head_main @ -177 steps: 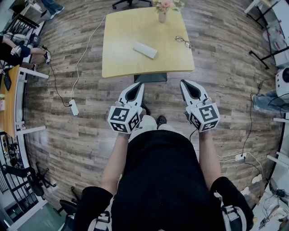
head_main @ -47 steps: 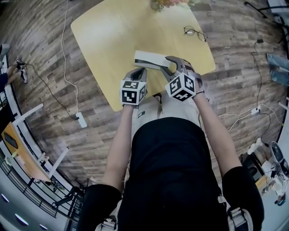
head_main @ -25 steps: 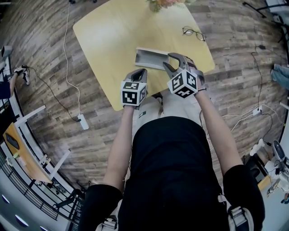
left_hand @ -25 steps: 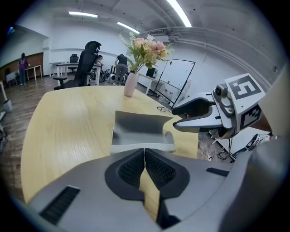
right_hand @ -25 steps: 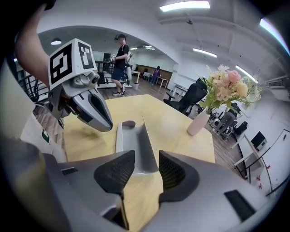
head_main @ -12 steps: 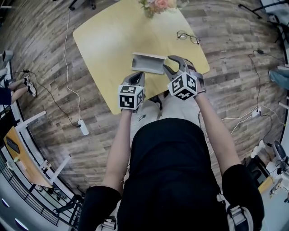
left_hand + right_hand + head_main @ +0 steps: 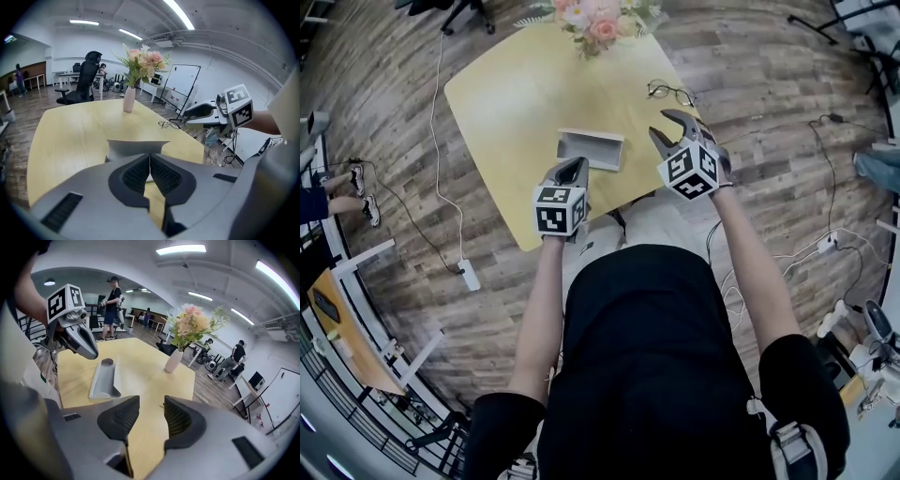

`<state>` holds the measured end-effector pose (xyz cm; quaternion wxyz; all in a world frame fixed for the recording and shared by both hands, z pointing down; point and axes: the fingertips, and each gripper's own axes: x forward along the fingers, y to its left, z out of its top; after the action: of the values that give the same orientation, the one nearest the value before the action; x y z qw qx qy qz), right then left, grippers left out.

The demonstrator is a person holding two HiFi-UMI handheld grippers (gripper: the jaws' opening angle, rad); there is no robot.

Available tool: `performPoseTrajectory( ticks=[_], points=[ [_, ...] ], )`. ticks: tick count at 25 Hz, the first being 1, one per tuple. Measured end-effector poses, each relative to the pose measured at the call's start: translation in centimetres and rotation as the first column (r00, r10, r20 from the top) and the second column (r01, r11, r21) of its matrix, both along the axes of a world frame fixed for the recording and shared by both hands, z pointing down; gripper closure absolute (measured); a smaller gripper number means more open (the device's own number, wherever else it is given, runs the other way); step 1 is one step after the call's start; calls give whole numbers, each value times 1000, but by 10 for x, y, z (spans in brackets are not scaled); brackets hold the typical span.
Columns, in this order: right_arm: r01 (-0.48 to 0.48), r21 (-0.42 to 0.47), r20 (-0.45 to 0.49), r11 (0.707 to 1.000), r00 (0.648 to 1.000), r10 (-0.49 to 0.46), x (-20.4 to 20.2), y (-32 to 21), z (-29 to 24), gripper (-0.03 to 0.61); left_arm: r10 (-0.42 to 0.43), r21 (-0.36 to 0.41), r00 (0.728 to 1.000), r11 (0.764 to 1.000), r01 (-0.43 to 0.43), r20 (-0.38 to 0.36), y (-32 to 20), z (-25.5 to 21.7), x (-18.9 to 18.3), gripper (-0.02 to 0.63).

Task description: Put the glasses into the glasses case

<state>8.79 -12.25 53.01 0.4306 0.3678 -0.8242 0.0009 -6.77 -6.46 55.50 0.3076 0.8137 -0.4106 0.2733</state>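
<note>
The grey glasses case (image 7: 591,148) lies open on the yellow table (image 7: 516,94), its lid standing up; it also shows as the case (image 7: 136,149) and the case (image 7: 105,378). The thin-rimmed glasses (image 7: 671,92) lie near the table's right edge, also seen as the glasses (image 7: 169,124). My left gripper (image 7: 575,170) is shut and empty, just short of the case's near side; its tips (image 7: 150,158) hide part of the case. My right gripper (image 7: 664,127) is open and empty, to the right of the case and short of the glasses. In its own view the right gripper (image 7: 152,411) has only table between its jaws.
A white vase of pink flowers (image 7: 595,23) stands at the table's far edge, seen also as the vase (image 7: 129,98) and the vase (image 7: 173,361). A cable and power strip (image 7: 469,275) lie on the wood floor at left. People and office chairs are in the background.
The case, earlier closed, now lies open. My right gripper has left the case and shifted right and farther out, toward the glasses. My left gripper has lifted slightly beside the case.
</note>
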Motion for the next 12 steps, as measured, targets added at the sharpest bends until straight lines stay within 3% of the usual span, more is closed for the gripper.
performPoseTrajectory(
  ticks=[12],
  points=[
    [23, -54, 21, 998, 1000, -22, 81, -74, 17, 397, -73, -13, 996, 997, 74, 41, -28, -13, 48, 591]
  ],
)
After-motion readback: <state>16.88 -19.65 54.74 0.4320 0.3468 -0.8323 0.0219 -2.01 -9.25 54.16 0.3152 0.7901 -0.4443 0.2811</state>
